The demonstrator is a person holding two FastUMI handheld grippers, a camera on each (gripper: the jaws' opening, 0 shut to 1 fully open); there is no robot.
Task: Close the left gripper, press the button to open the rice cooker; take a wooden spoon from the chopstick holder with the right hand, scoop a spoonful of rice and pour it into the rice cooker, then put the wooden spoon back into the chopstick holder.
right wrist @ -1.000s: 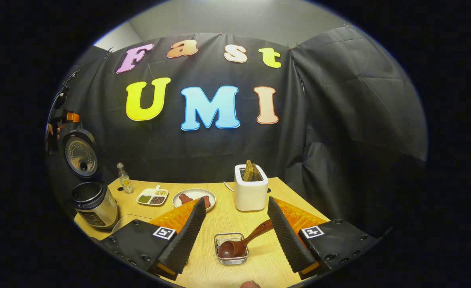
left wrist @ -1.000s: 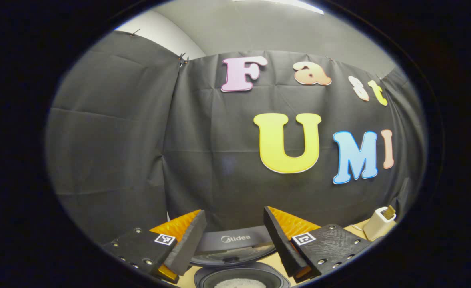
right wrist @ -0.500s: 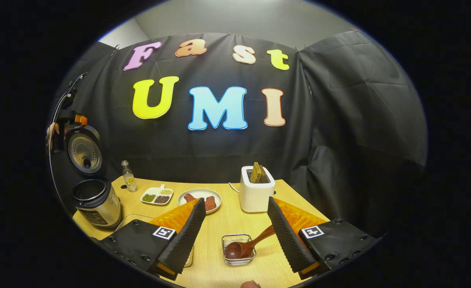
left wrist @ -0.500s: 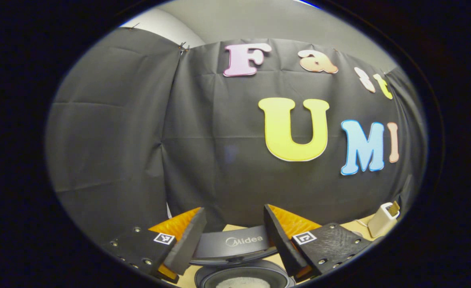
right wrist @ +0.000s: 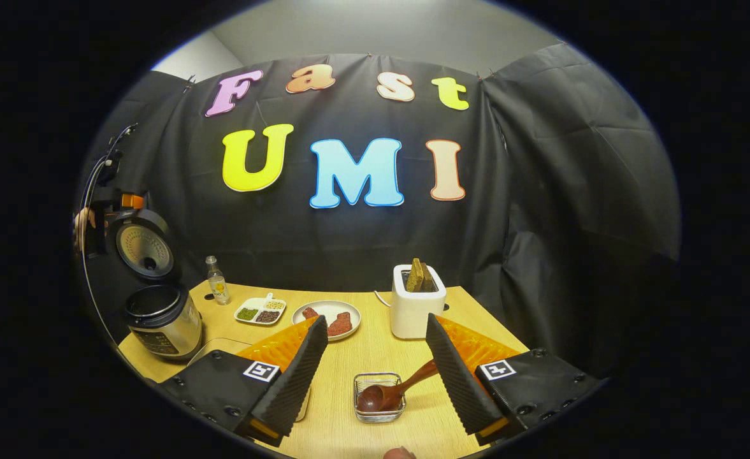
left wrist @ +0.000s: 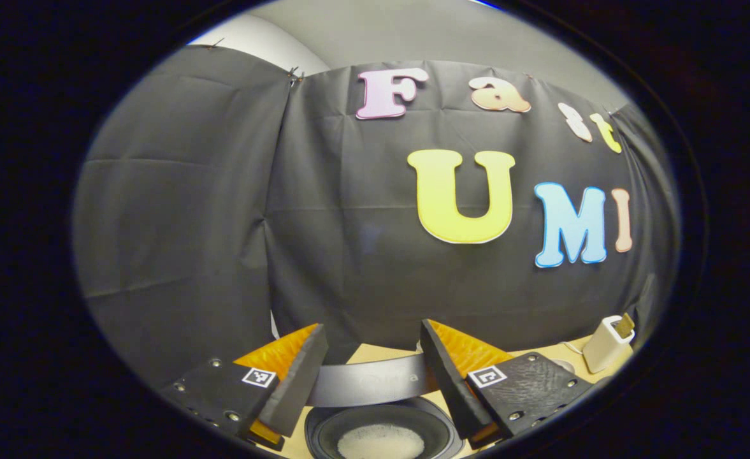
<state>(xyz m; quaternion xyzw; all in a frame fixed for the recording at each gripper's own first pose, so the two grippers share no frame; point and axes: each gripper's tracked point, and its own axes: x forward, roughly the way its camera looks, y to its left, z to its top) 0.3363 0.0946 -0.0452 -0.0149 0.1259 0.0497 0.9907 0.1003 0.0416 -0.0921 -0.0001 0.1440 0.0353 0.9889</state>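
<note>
On the wooden table (right wrist: 375, 347), the wooden spoon (right wrist: 387, 391) lies in the chopstick holder (right wrist: 378, 398), well right of the open rice cooker (right wrist: 163, 319). Both the right gripper (right wrist: 375, 366) and left gripper (left wrist: 372, 370) have fingers apart, holding nothing. A careless grab may tip the holder.

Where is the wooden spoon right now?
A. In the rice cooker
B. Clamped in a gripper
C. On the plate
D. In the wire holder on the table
D: the spoon has its bowl down in the wire holder, between the open right gripper fingers, untouched.
</note>
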